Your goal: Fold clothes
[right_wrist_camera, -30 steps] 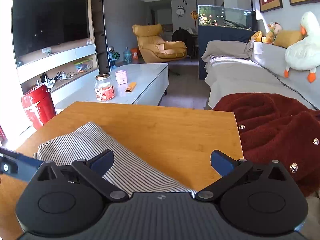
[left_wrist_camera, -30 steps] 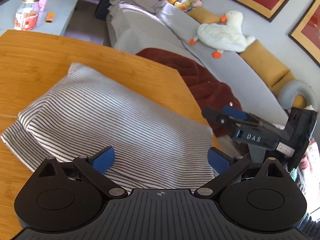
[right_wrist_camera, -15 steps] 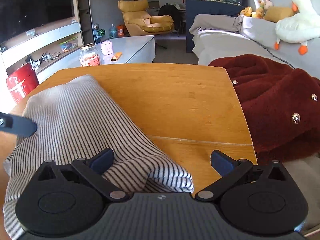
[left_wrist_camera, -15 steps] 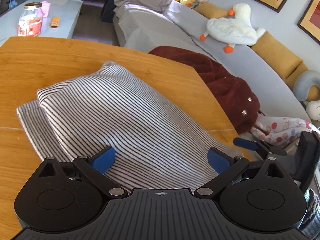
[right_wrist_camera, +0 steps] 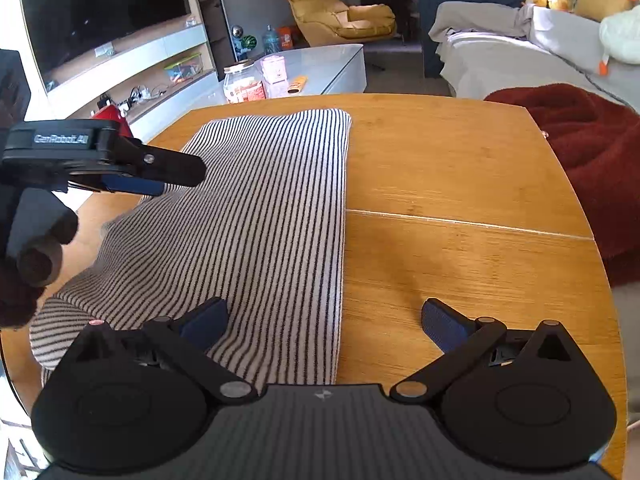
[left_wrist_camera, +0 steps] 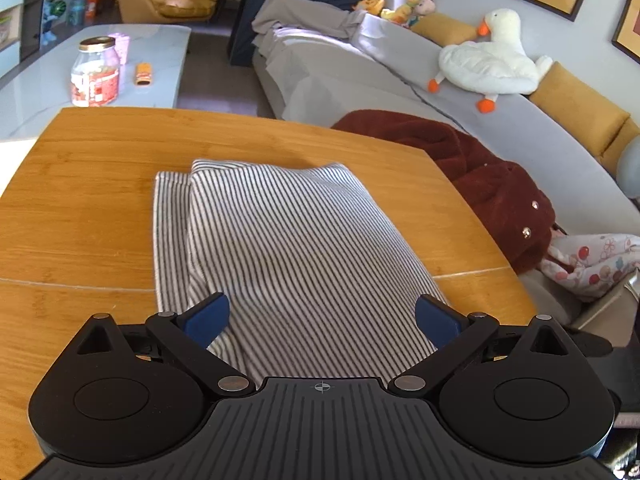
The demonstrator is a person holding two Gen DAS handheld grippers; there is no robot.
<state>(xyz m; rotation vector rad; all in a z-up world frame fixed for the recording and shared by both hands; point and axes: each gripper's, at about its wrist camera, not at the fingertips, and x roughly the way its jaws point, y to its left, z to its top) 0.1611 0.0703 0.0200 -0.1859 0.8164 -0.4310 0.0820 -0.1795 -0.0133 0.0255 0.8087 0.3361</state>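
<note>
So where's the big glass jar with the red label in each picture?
Left wrist view: the glass jar stands far upper left, on the pale coffee table.
Right wrist view: the jar sits upper middle, just beyond the wooden table's far edge.
Shared landmark: the striped cloth.

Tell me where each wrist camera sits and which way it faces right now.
Left wrist: behind the open left claw, low over the striped garment, facing the grey sofa and plush goose.
Right wrist: behind the open right claw, at the garment's right edge, facing the TV; the left claw and a gloved hand show at left.
Shared: garment, wooden table, maroon coat, jar.
</note>
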